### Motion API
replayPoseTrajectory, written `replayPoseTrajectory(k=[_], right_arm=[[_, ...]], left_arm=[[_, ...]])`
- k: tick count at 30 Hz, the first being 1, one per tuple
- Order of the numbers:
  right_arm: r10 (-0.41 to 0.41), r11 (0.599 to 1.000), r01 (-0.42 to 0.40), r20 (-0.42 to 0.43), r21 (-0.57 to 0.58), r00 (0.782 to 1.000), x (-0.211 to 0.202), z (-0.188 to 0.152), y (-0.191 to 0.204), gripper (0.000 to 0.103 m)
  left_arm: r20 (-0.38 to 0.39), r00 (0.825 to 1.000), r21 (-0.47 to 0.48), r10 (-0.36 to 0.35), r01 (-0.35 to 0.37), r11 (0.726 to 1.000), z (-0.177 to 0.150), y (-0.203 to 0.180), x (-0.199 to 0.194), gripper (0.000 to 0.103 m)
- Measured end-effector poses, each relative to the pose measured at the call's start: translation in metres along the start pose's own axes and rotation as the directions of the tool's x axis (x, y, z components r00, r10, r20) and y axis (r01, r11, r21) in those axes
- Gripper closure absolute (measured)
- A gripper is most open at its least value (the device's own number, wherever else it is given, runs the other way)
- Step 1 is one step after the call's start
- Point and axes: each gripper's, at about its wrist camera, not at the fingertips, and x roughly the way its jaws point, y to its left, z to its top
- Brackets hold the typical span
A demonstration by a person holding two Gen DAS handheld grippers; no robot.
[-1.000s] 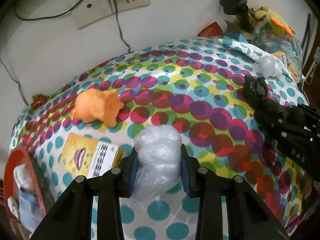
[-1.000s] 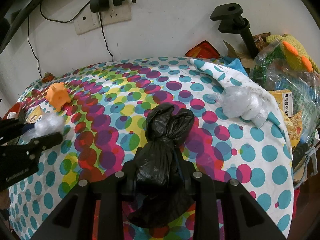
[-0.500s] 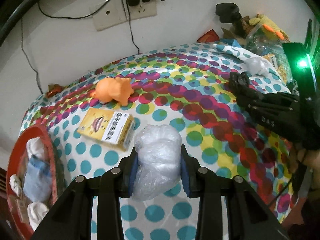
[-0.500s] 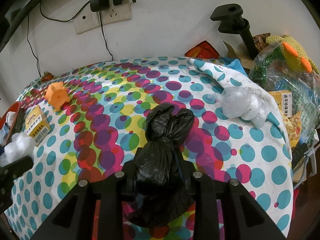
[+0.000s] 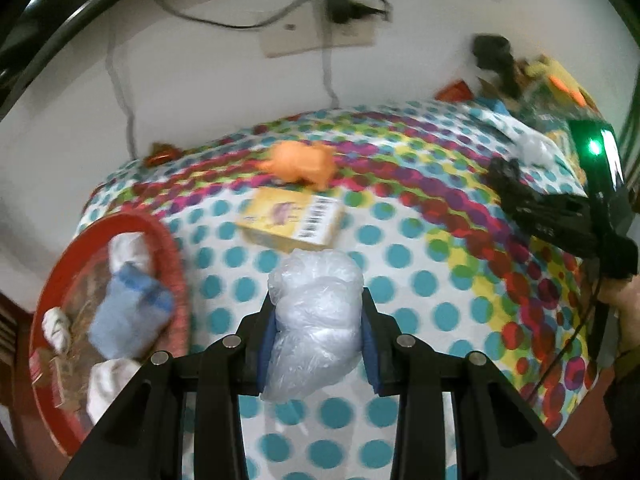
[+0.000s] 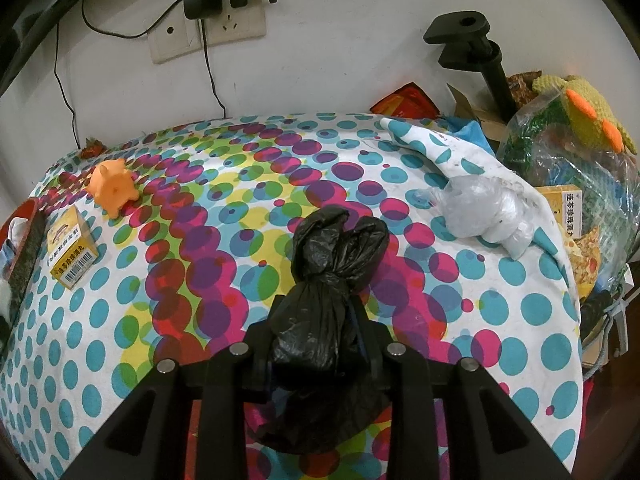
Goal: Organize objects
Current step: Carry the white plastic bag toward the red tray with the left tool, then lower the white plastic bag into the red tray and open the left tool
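Clear plastic bag (image 5: 316, 320) pinched between the fingers of the left gripper (image 5: 318, 340), held above the dotted cloth (image 5: 420, 288) near its front-left part. Red basket (image 5: 168, 248) just left, at the cloth's edge, holding a blue sock (image 5: 128, 316) and white bundles. Yellow box (image 5: 294, 216) lies just beyond the bag; orange pig (image 5: 300, 162) behind the box, near the wall. Open cloth to the right of the left gripper, as far as the right gripper (image 5: 540, 208).

Right gripper (image 6: 318, 340) clamped on a black bag (image 6: 324, 292), over the middle of the cloth (image 6: 240, 208). Wide bare cloth ahead and to the left.

Only the right view shows a second clear bag (image 6: 484, 212) by the folded right edge, with clutter past it. Only the left view shows the basket's contents; it is blurred.
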Motion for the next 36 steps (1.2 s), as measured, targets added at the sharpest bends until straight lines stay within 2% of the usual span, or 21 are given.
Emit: replayPoseTrajectory(k=[8, 18, 25, 30, 36], right_arm=[[-0.005, 1.0, 0.005, -0.001, -0.003, 1.0, 0.0, 0.0, 0.001, 0.072], [-0.015, 1.0, 0.014, -0.003, -0.013, 1.0, 0.001, 0.0, 0.002, 0.072], [-0.019, 1.0, 0.019, -0.003, -0.016, 1.0, 0.0, 0.0, 0.002, 0.072], [-0.031, 0.999, 0.031, -0.005, -0.026, 1.0, 0.0, 0.0, 0.004, 0.072], [-0.034, 0.999, 0.034, -0.005, -0.028, 0.999, 0.0, -0.001, 0.004, 0.072]], left_arm=[[0.011, 0.996, -0.146, 0.091, -0.088, 0.985, -0.006, 0.084, -0.018, 0.069], [-0.037, 0.98, -0.321, 0.198, -0.199, 0.926, -0.034, 0.181, -0.023, 0.069], [-0.094, 0.971, -0.373, 0.218, -0.237, 0.897, -0.05, 0.22, -0.01, 0.069], [-0.13, 0.968, -0.373, 0.216, -0.25, 0.893, -0.061, 0.236, 0.003, 0.069], [-0.162, 0.962, -0.399, 0.22, -0.268, 0.877, -0.072, 0.254, 0.015, 0.068]])
